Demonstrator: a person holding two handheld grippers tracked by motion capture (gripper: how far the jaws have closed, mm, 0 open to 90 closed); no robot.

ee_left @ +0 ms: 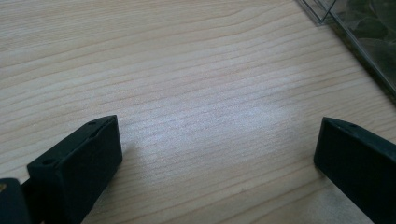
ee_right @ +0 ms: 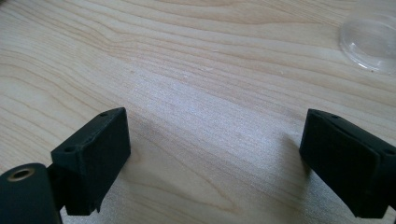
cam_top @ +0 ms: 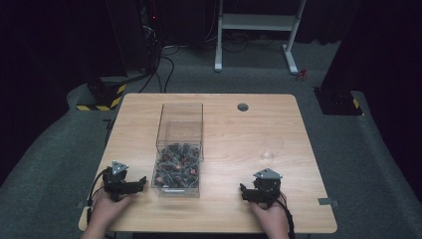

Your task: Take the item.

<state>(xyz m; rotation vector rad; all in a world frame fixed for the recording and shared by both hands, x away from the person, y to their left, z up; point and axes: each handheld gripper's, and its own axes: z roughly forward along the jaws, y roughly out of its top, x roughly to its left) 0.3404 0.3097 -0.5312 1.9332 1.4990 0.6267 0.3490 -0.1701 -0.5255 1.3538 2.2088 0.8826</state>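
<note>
Nothing looks started yet. Near the front edge of the bench [cam_top: 224,219], the left claw [cam_top: 142,182] and the right claw [cam_top: 244,191] both rest low, one toward each front corner. Each claw is spread wide with only bare wood between its jaws, so neither one holds or touches a thing. Between them, a little farther back, stands the clear box [cam_top: 179,149] with dark bits in its near end. Toward the right edge sits the clear cup [cam_top: 272,148], and it looks empty. All the moving is still left to do.
</note>
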